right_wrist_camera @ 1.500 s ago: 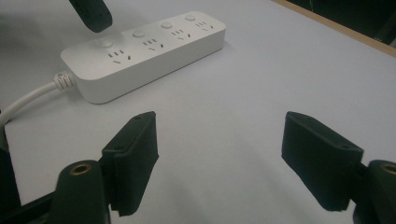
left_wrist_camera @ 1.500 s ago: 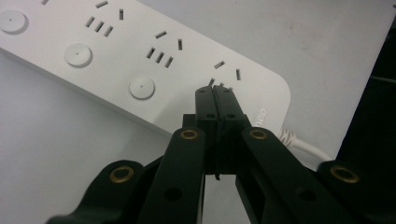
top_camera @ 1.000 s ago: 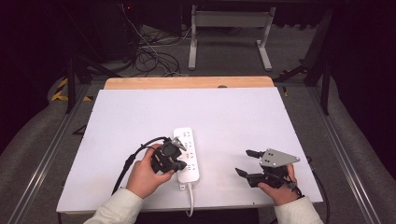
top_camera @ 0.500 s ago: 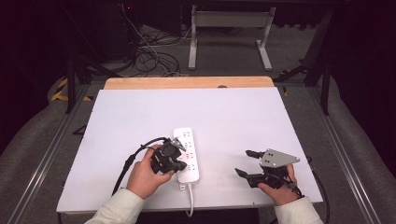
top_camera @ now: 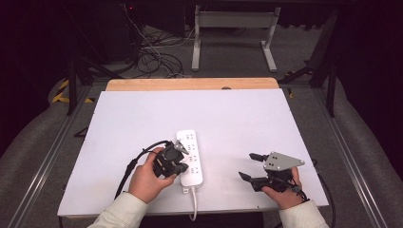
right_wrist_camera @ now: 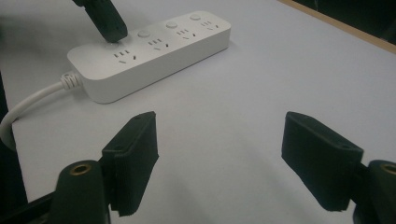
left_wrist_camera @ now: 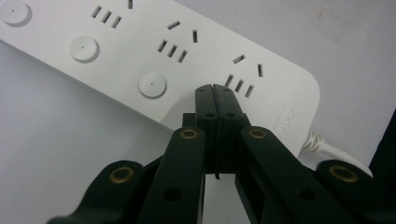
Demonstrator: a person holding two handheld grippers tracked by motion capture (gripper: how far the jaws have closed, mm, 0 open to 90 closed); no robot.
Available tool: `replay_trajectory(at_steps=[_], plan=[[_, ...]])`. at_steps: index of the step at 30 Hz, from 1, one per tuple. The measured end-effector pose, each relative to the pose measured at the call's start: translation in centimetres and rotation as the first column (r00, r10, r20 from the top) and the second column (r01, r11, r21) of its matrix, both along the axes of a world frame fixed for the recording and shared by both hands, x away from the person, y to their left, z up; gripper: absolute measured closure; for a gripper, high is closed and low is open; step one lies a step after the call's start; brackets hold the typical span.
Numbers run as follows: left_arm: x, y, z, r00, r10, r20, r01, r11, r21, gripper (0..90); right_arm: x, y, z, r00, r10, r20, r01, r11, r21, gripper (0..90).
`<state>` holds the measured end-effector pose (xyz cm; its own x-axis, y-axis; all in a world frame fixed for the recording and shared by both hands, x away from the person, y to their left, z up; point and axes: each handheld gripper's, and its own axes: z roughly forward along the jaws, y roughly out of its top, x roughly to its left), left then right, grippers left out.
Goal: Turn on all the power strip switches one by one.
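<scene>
My left gripper [left_wrist_camera: 215, 91] is clamped tight with nothing in it, tips on or just above the strip [top_camera: 190, 157] at the cord-end socket beside a button [left_wrist_camera: 152, 85]; if I press off-centre I risk skidding the strip across the bench [top_camera: 237, 118] or missing the switch. Right gripper [right_wrist_camera: 219, 158] hangs wide and empty, well apart to the right. Count: one strip near the front edge, four buttons [right_wrist_camera: 144, 33], one cord [top_camera: 193, 206], two grippers.
</scene>
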<state>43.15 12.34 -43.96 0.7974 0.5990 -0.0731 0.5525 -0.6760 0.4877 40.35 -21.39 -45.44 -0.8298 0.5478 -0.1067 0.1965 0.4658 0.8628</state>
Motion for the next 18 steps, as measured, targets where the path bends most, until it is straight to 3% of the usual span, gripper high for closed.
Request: replay_trajectory(at_steps=[4,18], plan=[[-0.09,-0.11,-0.06,1.0,-0.004,0.006,0.004,1.0,-0.001,90.0,0.01,0.05,-0.02,1.0,0.002,-0.001,-0.002,1.0,-0.002,27.7],[-0.88,-0.89,-0.05,0.9978,-0.008,0.066,0.004,0.9984,0.056,90.0,0.05,0.11,-0.08,1.0,0.003,-0.003,-0.004,1.0,-0.007,27.7]])
